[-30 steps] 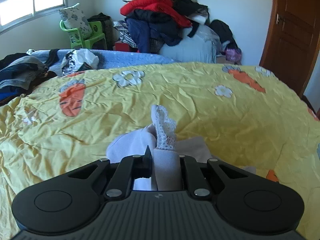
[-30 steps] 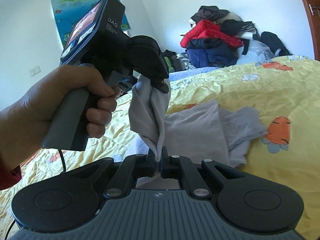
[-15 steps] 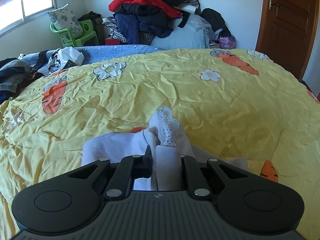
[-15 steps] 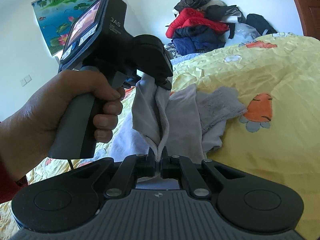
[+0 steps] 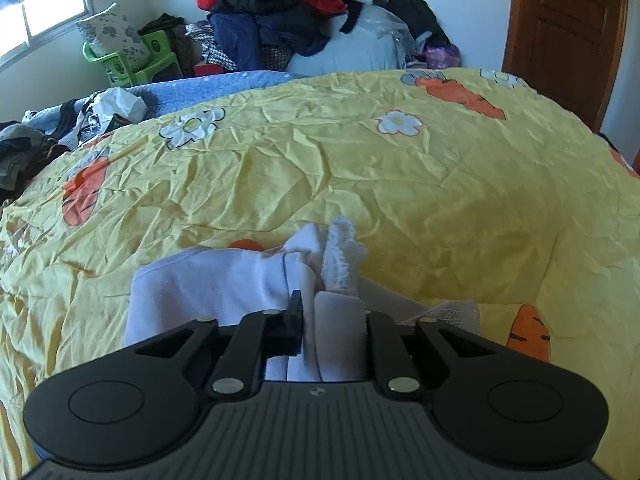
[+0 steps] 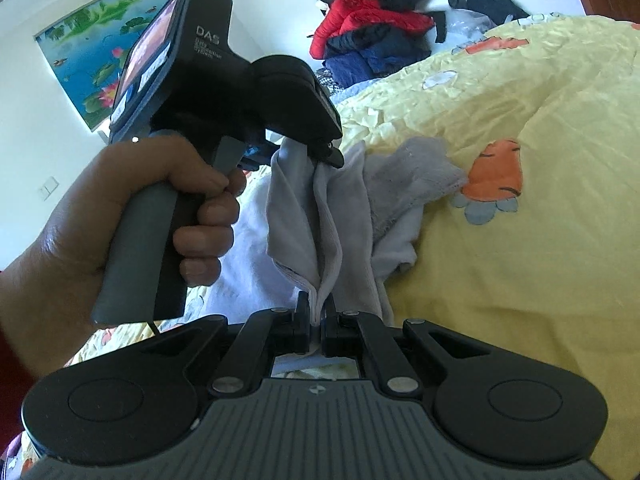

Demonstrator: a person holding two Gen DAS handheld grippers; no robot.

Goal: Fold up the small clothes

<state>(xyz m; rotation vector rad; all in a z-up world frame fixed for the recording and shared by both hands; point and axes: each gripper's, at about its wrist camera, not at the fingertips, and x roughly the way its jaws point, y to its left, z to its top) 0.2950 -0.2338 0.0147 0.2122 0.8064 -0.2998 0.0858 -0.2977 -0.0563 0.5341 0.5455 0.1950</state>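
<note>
A small pale lilac-white garment (image 5: 224,280) with a lace trim (image 5: 344,256) lies partly on the yellow bedspread (image 5: 400,184). My left gripper (image 5: 326,312) is shut on a bunched fold of it, just above the bed. In the right wrist view the same garment (image 6: 352,208) hangs between both tools: my right gripper (image 6: 318,312) is shut on its lower edge, and the left gripper (image 6: 320,152), held in a hand, pinches its upper edge. The rest of the cloth trails onto the bed.
A pile of red, navy and black clothes (image 5: 280,12) stands beyond the bed. A green chair (image 5: 132,64) and dark clothes (image 5: 24,152) are at the left. A brown door (image 5: 568,36) is at the right.
Both grippers have kept hold of the garment and moved lower toward the bedspread. More of the cloth now rests spread on the bed at the left.
</note>
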